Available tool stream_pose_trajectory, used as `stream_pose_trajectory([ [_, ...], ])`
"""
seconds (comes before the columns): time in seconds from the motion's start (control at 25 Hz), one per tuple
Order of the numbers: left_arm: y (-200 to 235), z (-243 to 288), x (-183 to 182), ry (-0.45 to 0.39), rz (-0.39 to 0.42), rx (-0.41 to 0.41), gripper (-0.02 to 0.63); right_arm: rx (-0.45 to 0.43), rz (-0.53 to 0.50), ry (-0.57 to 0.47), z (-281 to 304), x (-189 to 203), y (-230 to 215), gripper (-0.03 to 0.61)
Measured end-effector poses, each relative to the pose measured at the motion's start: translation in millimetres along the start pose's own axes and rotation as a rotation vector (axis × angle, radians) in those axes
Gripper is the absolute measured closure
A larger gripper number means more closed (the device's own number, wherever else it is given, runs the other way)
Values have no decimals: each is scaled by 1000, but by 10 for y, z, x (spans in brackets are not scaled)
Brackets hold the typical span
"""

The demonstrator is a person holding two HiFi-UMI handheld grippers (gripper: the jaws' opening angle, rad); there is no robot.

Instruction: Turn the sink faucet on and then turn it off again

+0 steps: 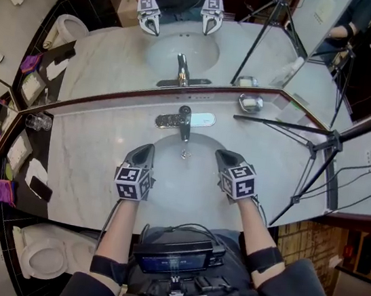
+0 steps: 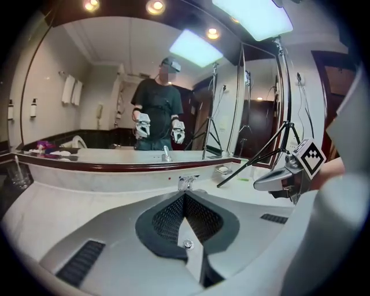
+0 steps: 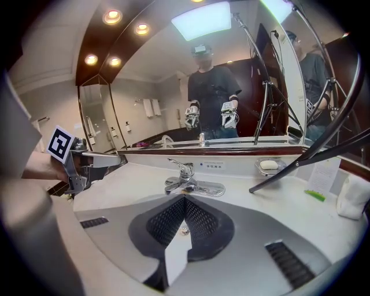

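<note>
The chrome single-lever faucet (image 1: 184, 120) stands at the back of the oval white sink (image 1: 187, 186), and I see no water running from it. My left gripper (image 1: 142, 151) hovers over the basin's left side, shut and empty, short of the faucet (image 2: 186, 183). My right gripper (image 1: 224, 157) hangs over the basin's right side, also shut with nothing between its jaws. In the right gripper view the faucet (image 3: 184, 176) sits just beyond the closed fingertips of the right gripper (image 3: 185, 202), and the left gripper (image 3: 87, 159) shows at the left edge.
Black tripod legs (image 1: 309, 144) stand on the marble counter at the right. A soap dish (image 1: 250, 103) sits behind the faucet to the right, with a glass (image 1: 38, 121) and a phone (image 1: 41, 188) at the left. A mirror runs along the back. A toilet (image 1: 44, 254) is at lower left.
</note>
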State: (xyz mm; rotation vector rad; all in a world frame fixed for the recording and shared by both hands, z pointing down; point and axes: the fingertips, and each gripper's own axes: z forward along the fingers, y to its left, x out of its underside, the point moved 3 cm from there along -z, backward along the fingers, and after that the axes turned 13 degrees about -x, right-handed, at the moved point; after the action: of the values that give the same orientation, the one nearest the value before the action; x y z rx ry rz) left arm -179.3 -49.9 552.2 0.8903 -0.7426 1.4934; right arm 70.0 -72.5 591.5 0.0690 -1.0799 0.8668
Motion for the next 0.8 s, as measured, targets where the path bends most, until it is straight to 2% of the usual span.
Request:
stream_pose_trajectory([
  [0.48,-50,6,49,-1,74,-9,611,1,-35,1,6,-31,-25,558],
  [0.6,-63,23,62,3,73,-11,611,8,-119,30,53,-106,-11,558],
  [0.72,-76,43,90,14,65,-10,611,7,-251,84,141,-234,57,555],
  [0.8,-82,58,107,19,58,-10,611,2,-347,120,237,-309,88,522],
])
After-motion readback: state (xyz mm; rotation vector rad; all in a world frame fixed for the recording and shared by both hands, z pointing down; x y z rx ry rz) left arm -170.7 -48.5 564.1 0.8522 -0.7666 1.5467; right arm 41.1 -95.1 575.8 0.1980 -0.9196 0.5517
